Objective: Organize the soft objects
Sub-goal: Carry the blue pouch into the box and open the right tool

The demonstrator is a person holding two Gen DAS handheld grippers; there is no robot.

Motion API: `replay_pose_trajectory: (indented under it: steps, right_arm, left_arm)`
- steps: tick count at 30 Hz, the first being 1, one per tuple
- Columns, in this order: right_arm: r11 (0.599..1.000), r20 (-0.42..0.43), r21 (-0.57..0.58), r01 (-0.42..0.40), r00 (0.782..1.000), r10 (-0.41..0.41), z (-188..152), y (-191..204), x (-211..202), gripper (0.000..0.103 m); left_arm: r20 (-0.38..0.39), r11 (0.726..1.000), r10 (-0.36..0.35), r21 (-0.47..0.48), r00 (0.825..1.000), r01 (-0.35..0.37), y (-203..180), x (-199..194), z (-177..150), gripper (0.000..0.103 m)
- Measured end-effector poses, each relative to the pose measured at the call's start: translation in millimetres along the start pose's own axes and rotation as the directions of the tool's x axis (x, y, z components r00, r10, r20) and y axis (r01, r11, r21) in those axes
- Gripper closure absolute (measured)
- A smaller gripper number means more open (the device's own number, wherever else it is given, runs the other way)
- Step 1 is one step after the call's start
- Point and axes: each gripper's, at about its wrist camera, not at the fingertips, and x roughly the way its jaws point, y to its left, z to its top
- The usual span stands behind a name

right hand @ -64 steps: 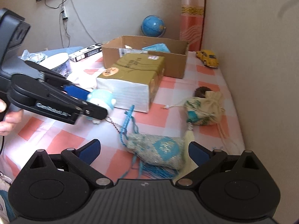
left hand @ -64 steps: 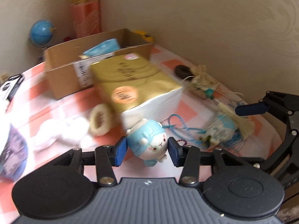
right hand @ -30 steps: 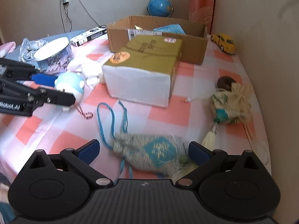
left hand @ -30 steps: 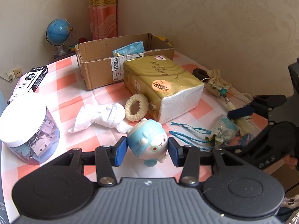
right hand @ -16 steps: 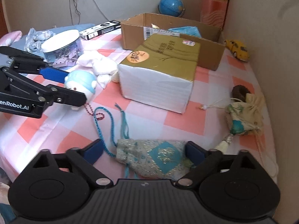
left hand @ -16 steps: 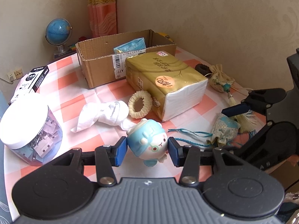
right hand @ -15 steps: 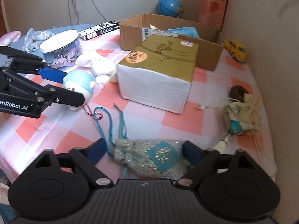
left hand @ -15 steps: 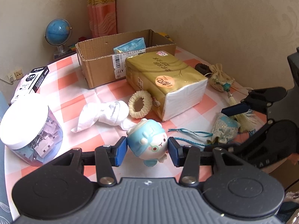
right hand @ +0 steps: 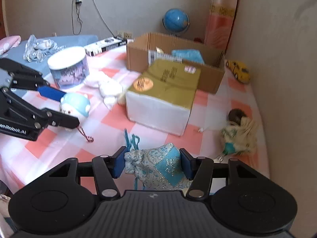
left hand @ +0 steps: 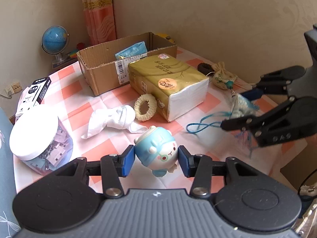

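Note:
My left gripper is shut on a small blue and white plush toy and holds it above the checkered table; the toy also shows in the right wrist view. My right gripper is shut on a blue glittery drawstring pouch and holds it lifted off the table; in the left wrist view the pouch hangs between the right fingers. An open cardboard box with a blue pack inside stands at the back. A white sock, a cream scrunchie and a beige pouch lie on the table.
A gold tissue pack lies in front of the box. A clear jar with a white lid stands at the left. A black and white carton, a globe, a yellow toy car and a dark hair tie are around the edges.
My right gripper closed on the blue glittery pouch and lifted it off the table. My left gripper still holds the plush toy, a little higher.

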Motion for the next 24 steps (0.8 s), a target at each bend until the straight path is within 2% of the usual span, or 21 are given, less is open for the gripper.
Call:
replay_pose_trajectory:
  steps: [9, 12, 18, 24]
  right_arm:
    - [1.000, 0.081, -0.029, 0.007, 0.997, -0.005, 30.8, -2.9, -29.8, 0.042]
    - [0.999, 0.093, -0.036, 0.013, 0.996, -0.009, 42.8, -5.6, -31.0, 0.042]
    - [1.000, 0.113, 0.009, -0.028, 0.993, 0.027, 72.7, -20.0, -31.2, 0.042]
    - [1.000, 0.116, 0.018, -0.016, 0.993, 0.014, 109.7, -34.9, -23.2, 0.041]
  left_arm:
    - [0.029, 1.000, -0.016, 0.001, 0.999, 0.016, 0.3, -15.6, -2.0, 0.057]
    - [0.039, 1.000, -0.014, 0.003, 0.999, 0.014, 1.2, -21.4, -3.1, 0.057]
    - [0.053, 1.000, -0.001, 0.002, 0.999, 0.000, 7.9, -28.8, -3.6, 0.057]
    - [0.064, 1.000, 0.008, -0.007, 0.998, -0.007, 13.8, -30.7, -3.6, 0.057]
